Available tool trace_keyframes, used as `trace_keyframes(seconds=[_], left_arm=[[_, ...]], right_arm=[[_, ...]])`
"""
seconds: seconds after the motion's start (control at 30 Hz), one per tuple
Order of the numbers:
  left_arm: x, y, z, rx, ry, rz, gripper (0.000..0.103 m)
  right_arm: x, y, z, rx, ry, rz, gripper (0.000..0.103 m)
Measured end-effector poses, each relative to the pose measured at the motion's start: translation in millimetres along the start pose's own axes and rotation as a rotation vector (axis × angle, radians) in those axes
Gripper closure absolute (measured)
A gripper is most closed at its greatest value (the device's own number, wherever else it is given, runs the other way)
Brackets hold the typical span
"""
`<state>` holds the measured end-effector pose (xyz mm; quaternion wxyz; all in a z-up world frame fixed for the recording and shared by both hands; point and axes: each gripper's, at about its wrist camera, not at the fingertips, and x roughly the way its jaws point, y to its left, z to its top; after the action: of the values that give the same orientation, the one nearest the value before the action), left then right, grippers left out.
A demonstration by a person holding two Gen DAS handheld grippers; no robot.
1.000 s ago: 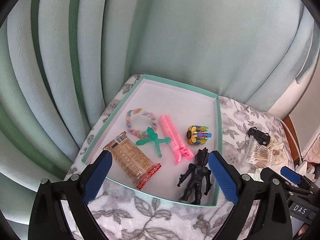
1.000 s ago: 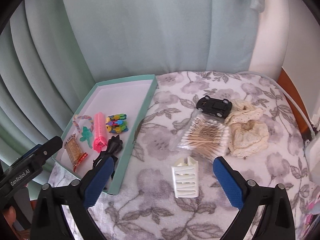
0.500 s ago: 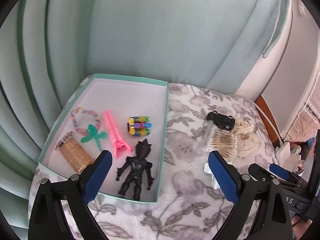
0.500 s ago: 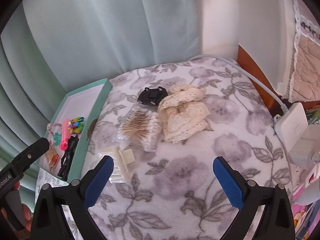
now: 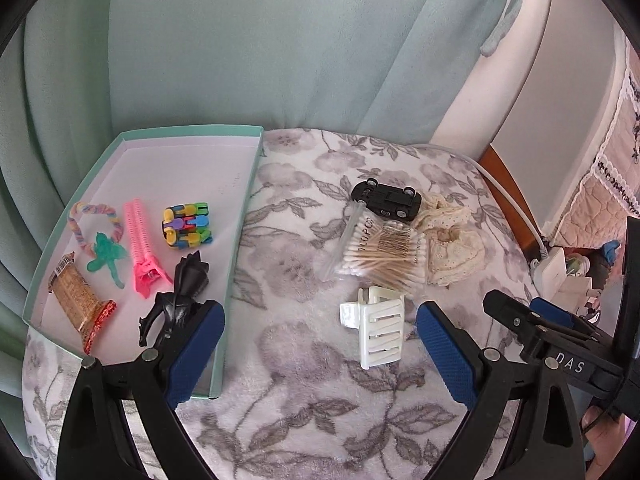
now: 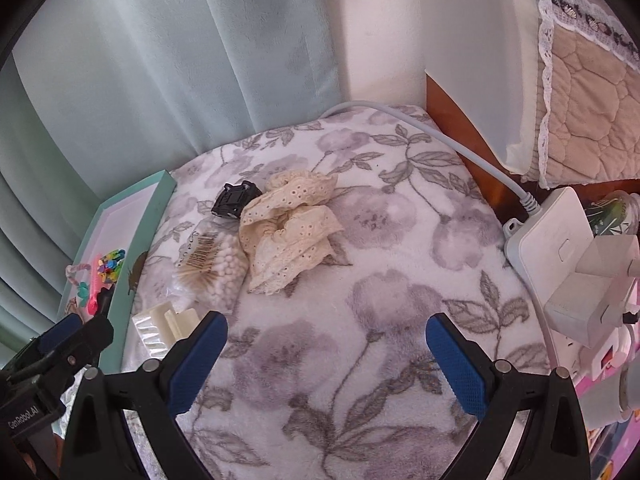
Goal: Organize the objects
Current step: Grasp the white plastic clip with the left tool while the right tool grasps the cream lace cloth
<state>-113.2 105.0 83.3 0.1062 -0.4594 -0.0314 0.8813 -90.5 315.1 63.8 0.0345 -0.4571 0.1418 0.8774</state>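
1. Left gripper (image 5: 320,344): jaws spread wide, nothing between the pads, hovering over the blanket (image 5: 304,400) with the white claw clip (image 5: 378,330) just inside the right pad.
2. Right gripper (image 6: 324,360): jaws likewise spread and empty, above a bare patch of blanket, near side.
3. Tray (image 5: 240,216), far left: holds a hair tie (image 5: 94,220), pink clip (image 5: 140,248), block toy (image 5: 186,226), green piece (image 5: 106,258), snack pack (image 5: 78,300) and black figure (image 5: 178,292); judged already sorted.
4. Still loose, right of the tray: claw clip, swab bag (image 5: 380,256), toy car (image 5: 386,200), lace scrunchie (image 5: 450,250). Task judged roughly half done.
5. Risks: clip lying off-centre toward the right pad, so closing here could nudge it aside rather than grip it; smooth plastic could pivot or slip; pads could snag the blanket pile; left finger close to the tray wall and figure, so a sideways shift could bump them.
6. Left view only: tray contents in full, whole clip, right gripper at the right edge.
7. Right view only: power strip (image 6: 548,236) and cable (image 6: 440,136) at the right edge, quilted fabric (image 6: 592,104) beyond; clip (image 6: 166,326) partly hidden behind the left finger.
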Motion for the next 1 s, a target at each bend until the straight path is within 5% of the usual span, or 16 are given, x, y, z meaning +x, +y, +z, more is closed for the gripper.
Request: trace_keyframes(seconds=[0.5,0.67,0.83,0.9,1.0], left_arm=[[34.5,-23.4,-3.2,0.065,0.071,-0.028,0.011],[45.2,-28.2,-4.1,0.068,0.102,-0.045,0.024],[50.2,-28.5,-5.4,0.061,0.114,-0.057,0.025],[52.5,-28.8,-5.6,0.062,0.123,-0.061,0.039],[55.7,-28.3,-5.6,0.060,0.134,-0.065,0.045]], right_arm=[[26.3,9.3,25.8,0.002,-0.008,0.031,0.005],[38.0,12.9,29.9,-0.004,0.012,0.023,0.017],[45.5,14.7,31.2,-0.012,0.027,0.021,0.034],[47.8,15.5,32.1,-0.015,0.033,0.020,0.042],[49.1,17.5,33.2,-0.024,0.037,0.022,0.052]])
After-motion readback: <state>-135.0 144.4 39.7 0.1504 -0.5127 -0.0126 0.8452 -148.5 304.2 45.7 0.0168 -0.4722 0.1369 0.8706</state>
